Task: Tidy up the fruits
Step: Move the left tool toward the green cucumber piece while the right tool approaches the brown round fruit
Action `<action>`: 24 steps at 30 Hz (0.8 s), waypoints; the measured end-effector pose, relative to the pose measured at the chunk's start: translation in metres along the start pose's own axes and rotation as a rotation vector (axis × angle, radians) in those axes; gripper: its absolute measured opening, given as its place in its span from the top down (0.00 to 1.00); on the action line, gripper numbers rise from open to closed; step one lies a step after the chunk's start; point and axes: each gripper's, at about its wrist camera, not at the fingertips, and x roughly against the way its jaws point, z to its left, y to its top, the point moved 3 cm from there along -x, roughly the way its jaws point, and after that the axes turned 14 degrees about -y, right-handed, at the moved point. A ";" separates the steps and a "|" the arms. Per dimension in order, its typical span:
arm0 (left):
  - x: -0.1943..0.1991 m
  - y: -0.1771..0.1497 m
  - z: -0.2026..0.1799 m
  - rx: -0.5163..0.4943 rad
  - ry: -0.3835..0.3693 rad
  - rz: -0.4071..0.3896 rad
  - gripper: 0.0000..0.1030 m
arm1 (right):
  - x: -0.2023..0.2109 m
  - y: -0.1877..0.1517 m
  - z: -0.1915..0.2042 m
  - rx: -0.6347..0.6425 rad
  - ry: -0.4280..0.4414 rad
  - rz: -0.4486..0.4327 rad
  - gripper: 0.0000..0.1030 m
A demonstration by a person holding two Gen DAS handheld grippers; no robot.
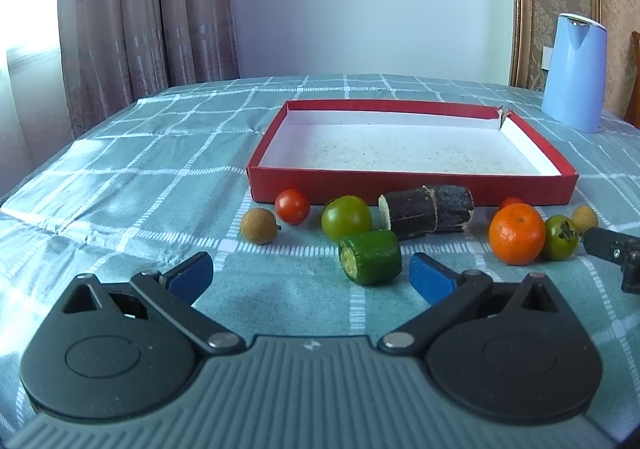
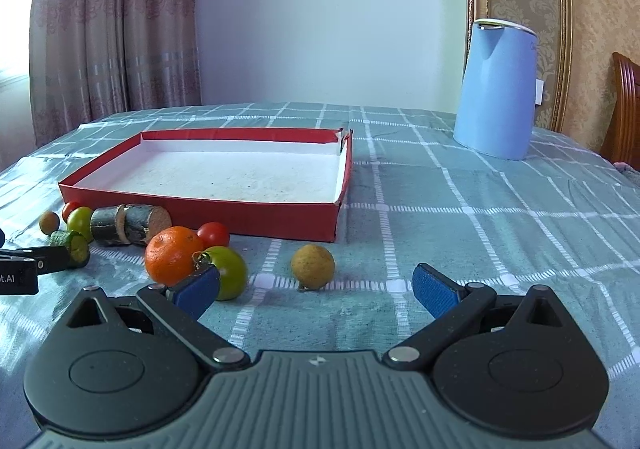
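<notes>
Each gripper has a ribbed grey body with 2 black rounded housings. Black linkage arms with silver screws carry blue-padded fingers (image 1: 430, 277).

Fruits (image 1: 517, 233) lie before the box (image 1: 412, 191); kettle (image 2: 496, 89) behind.

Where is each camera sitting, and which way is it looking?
Left wrist view: sits on the left gripper, low over the table, facing the red tray and cucumber piece; its open blue fingers show.
Right wrist view: sits on the right gripper, further right, facing the longan and blue kettle; its open fingers show.
Both share the tray, the orange, the sugarcane, and each other's gripper tip.
</notes>
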 end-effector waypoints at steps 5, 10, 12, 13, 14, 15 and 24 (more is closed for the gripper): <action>0.002 0.001 -0.003 -0.015 -0.006 -0.011 0.00 | -0.001 0.000 0.000 0.000 -0.007 0.001 0.00; 0.001 0.000 0.000 0.006 -0.028 0.004 0.00 | -0.001 0.001 -0.001 0.001 -0.013 -0.005 0.00; 0.003 0.000 0.003 0.010 -0.028 -0.003 0.00 | -0.001 0.001 -0.003 0.000 -0.016 -0.005 0.00; 0.004 0.000 0.003 0.011 -0.029 -0.008 0.00 | -0.002 0.002 -0.004 0.000 -0.019 -0.005 0.00; 0.005 0.001 0.004 0.009 -0.032 -0.012 0.00 | -0.001 0.002 -0.006 0.000 -0.026 -0.008 0.00; 0.005 0.001 0.005 0.009 -0.032 -0.015 0.00 | -0.001 0.002 -0.008 0.002 -0.035 -0.012 0.00; 0.002 -0.002 0.000 0.003 -0.061 -0.003 0.00 | -0.011 0.006 -0.009 0.034 -0.080 -0.012 0.00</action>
